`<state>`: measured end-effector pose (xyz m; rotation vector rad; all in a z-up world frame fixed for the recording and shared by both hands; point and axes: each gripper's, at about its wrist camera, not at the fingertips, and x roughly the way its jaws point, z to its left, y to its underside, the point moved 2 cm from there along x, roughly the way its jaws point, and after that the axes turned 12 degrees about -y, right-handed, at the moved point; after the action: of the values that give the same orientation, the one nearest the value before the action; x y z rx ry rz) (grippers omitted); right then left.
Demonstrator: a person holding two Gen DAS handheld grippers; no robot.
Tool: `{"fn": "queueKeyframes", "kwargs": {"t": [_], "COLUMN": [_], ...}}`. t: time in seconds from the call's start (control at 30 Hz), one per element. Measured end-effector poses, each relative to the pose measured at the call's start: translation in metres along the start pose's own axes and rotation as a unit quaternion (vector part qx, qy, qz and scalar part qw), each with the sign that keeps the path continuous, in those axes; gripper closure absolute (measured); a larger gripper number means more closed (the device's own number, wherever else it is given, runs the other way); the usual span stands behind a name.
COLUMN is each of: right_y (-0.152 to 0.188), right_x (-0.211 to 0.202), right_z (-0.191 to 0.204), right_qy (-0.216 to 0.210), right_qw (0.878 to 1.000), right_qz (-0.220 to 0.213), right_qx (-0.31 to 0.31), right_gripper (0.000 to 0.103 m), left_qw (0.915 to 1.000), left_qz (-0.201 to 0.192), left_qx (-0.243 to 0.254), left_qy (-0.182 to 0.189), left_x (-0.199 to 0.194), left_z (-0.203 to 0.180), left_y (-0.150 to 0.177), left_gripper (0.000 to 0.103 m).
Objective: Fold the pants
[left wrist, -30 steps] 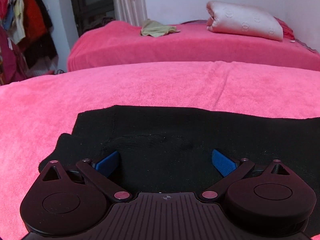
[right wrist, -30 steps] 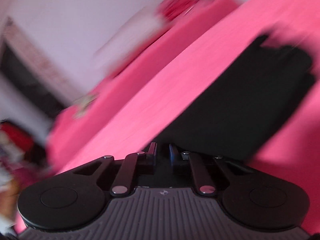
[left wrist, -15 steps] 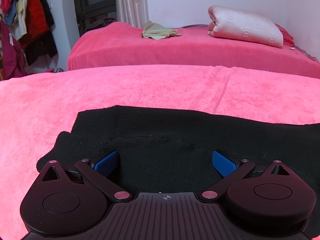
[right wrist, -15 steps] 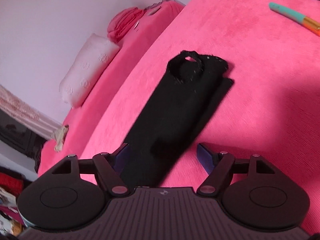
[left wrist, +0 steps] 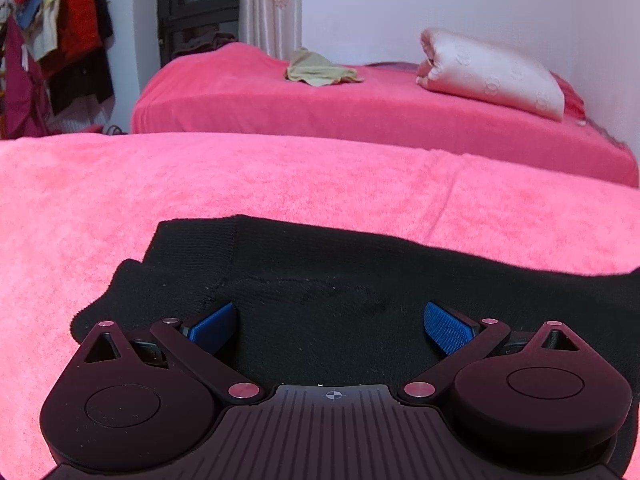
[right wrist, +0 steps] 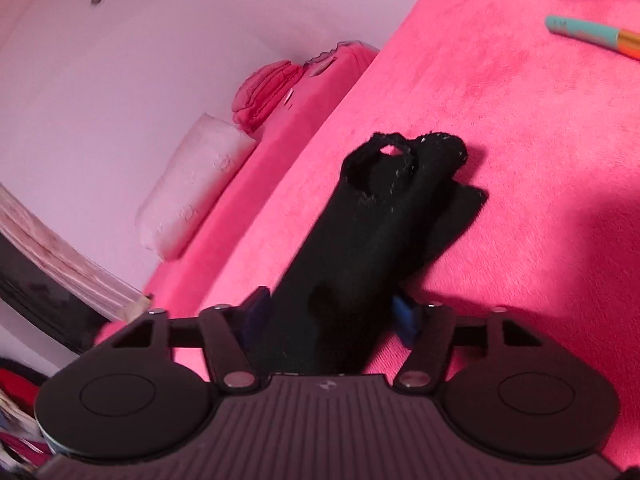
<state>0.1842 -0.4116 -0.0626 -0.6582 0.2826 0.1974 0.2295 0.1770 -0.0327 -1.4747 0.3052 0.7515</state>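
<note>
The black pants point(left wrist: 360, 280) lie flat on the pink blanket point(left wrist: 240, 176), cuffs toward 12 o'clock in the right view. The left gripper point(left wrist: 330, 322) hangs spread wide above them. The right gripper point(right wrist: 326, 316) straddles the cloth with its fingers apart. Soft, light knit that looks floppy: best pinched at the hem edges.

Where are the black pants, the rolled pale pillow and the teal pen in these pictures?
black pants point(right wrist: 360, 240): right wrist view, middle of the leg.
rolled pale pillow point(left wrist: 492, 76): left wrist view, its top face.
teal pen point(right wrist: 584, 31): right wrist view, its teal barrel.
</note>
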Motion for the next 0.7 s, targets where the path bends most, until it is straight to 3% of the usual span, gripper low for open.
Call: {"fn": "queueKeyframes", "kwargs": {"t": [0.07,0.13,0.2,0.23,0.3,0.37,0.4,0.53,0.63,0.67,0.7], "right_y": [0.001,0.001,0.010,0.019,0.045,0.086,0.112,0.231,0.314,0.332,0.343], "right_x": [0.008,0.006,-0.003,-0.006,-0.011,-0.014,-0.015,-0.009,0.004,0.008,0.010], "right_z": [0.005,0.019,0.054,0.078,0.126,0.171,0.190,0.233,0.228,0.222,0.217], "right_qy": [0.026,0.037,0.049,0.052,0.041,0.022,0.010,-0.044,-0.071,-0.066,-0.055], "right_qw": [0.999,0.999,0.990,0.980,0.946,0.895,0.862,0.709,0.594,0.566,0.547], "right_qz": [0.015,0.001,-0.025,-0.036,-0.046,-0.051,-0.051,-0.018,0.067,0.085,0.085], "right_qx": [-0.012,-0.036,-0.128,-0.189,-0.317,-0.443,-0.504,-0.704,-0.799,-0.817,-0.831], "right_gripper": [0.083,0.083,0.083,0.083,0.083,0.083,0.083,0.082,0.077,0.074,0.072], "left_qw": [0.9999,0.9997,0.9992,0.9987,0.9977,0.9970,0.9966,0.9958,0.9956,0.9955,0.9955], "left_qz": [-0.006,-0.013,-0.026,-0.034,-0.047,-0.054,-0.055,-0.062,-0.063,-0.065,-0.068], "left_qx": [-0.010,-0.018,-0.023,-0.025,-0.032,-0.043,-0.047,-0.059,-0.066,-0.067,-0.064], "left_qy": [-0.003,-0.008,-0.022,-0.030,-0.037,-0.037,-0.037,-0.033,-0.023,-0.017,-0.011], "left_x": [-0.001,-0.004,-0.009,-0.011,-0.015,-0.018,-0.019,-0.024,-0.031,-0.034,-0.038], "left_z": [0.003,0.007,0.011,0.013,0.018,0.024,0.026,0.032,0.034,0.033,0.030], "left_y": [-0.002,-0.003,-0.005,-0.006,-0.008,-0.011,-0.012,-0.014,-0.015,-0.015,-0.016], "left_gripper": [0.000,0.000,0.000,0.000,0.000,0.000,0.000,0.000,0.000,0.000,0.000]}}
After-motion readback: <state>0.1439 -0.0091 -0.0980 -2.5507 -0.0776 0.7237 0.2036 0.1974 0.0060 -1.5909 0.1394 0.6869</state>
